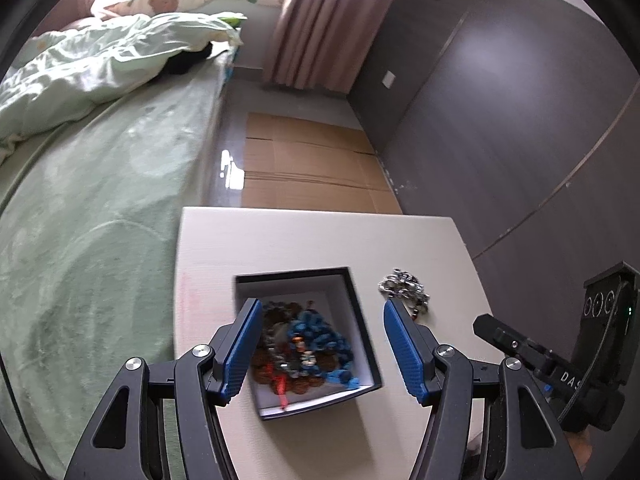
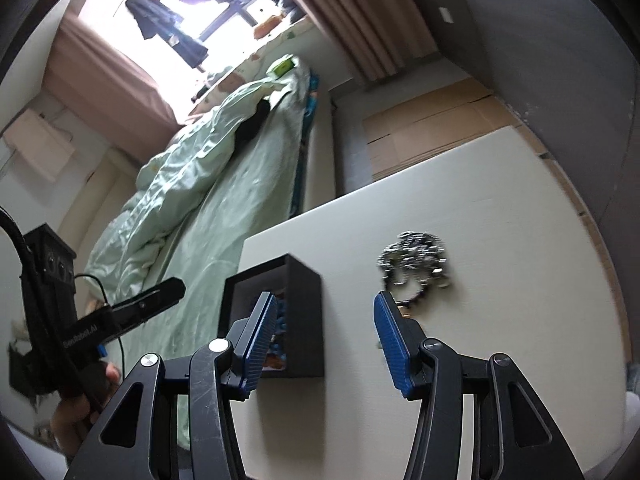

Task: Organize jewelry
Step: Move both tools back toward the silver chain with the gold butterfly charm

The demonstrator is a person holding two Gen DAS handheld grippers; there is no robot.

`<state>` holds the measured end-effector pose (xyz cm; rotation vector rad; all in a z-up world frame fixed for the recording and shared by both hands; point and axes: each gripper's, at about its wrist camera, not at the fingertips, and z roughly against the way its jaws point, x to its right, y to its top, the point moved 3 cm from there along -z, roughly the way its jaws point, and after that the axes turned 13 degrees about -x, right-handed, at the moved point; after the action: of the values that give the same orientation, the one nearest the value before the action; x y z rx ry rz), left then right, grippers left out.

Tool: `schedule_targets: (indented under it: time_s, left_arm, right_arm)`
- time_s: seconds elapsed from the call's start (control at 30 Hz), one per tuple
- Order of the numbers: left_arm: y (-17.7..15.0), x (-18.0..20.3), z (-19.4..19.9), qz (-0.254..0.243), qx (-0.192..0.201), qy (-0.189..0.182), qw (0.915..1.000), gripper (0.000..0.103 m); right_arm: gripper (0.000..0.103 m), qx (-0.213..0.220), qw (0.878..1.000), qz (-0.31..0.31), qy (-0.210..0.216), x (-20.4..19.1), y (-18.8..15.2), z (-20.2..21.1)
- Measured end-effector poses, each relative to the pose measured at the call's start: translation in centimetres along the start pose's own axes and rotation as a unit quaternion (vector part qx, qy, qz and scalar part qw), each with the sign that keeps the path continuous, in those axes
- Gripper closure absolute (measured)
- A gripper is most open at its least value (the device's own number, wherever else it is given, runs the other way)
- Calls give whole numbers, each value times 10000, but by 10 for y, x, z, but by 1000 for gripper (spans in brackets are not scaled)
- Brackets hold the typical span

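A black box with a white lining (image 1: 352, 312) sits on the white table (image 1: 280, 240) and holds several bead strings, blue and brown (image 1: 308, 344). My left gripper (image 1: 320, 344) is open and empty, hovering over the box. A silver chain bracelet (image 1: 404, 286) lies on the table right of the box. In the right wrist view the box (image 2: 304, 312) is at the left and the silver bracelet (image 2: 414, 262) lies ahead. My right gripper (image 2: 324, 340) is open and empty, between box and bracelet, just short of the bracelet.
A bed with a pale green sheet and duvet (image 1: 88, 160) runs along the table's left side. Flattened cardboard (image 1: 308, 164) covers the floor beyond the table. A dark grey wall (image 1: 500, 120) stands to the right. The right gripper's body (image 1: 560, 360) shows at the lower right.
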<state>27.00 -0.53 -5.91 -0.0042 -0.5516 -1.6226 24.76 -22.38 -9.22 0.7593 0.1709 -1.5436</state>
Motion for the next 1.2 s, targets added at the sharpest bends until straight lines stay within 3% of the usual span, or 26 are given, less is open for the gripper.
schedule_targets:
  time_s: [0.43,0.7,0.87,1.0,1.2]
  left_arm:
    - [-3,66,-32,-817,-135,1,9966,39]
    - [-10,102,-57,-1333,-313,246,9903,41]
    - [-18,113,-77,-1525,-584,407,9857,53]
    - [-21,118,-92,-1529,-735,430,9846,68]
    - [-21,114,-119,-1251,-1106,363,9853,75]
  right_arm:
    - [52,101,9983,-576,-29,46,2,21]
    - [52,159,9966,-813,-38,71,4,33]
    - [52,232,9954,-929,-5,86,3,44]
    - [52,239,9947,-996,46,94,3,47]
    - [52,221,9937,-1085,164,100,5,46]
